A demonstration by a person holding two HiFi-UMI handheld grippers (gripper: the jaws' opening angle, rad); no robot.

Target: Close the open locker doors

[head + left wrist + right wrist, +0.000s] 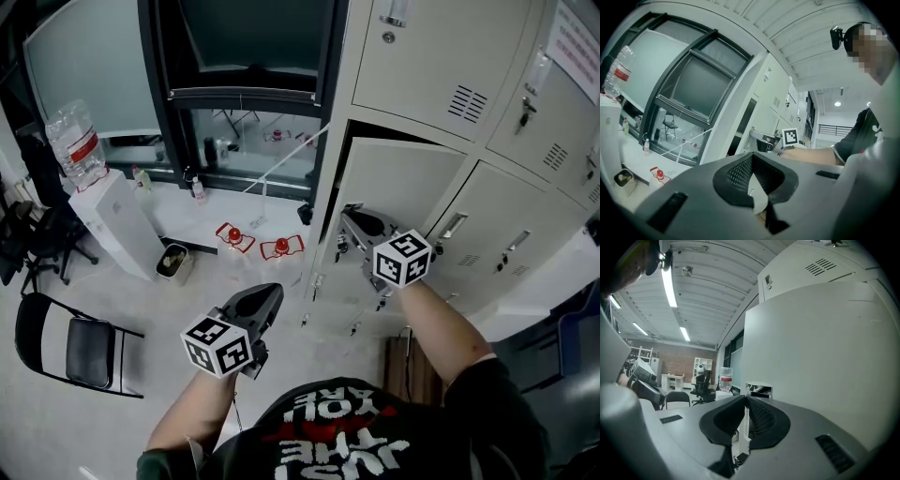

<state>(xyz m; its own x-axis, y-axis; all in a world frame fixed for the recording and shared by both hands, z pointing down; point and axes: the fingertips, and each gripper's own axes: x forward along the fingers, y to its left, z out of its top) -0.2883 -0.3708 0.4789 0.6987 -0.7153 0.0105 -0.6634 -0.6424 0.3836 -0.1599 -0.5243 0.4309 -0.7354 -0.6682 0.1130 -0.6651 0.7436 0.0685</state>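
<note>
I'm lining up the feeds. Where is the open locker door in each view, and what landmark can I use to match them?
Head view: the open door is upper middle-right, swung out from the lockers.
Left gripper view: it seems to be the pale panel just right of the dark gap, near centre.
Right gripper view: it fills the right half, with its edge running down the middle.
Shared landmark: the water bottle.

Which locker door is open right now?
The left-column door just below the top row, held at its edge by the right claw. It swings out, with a dark gap above it; the other doors sit flush.
</note>
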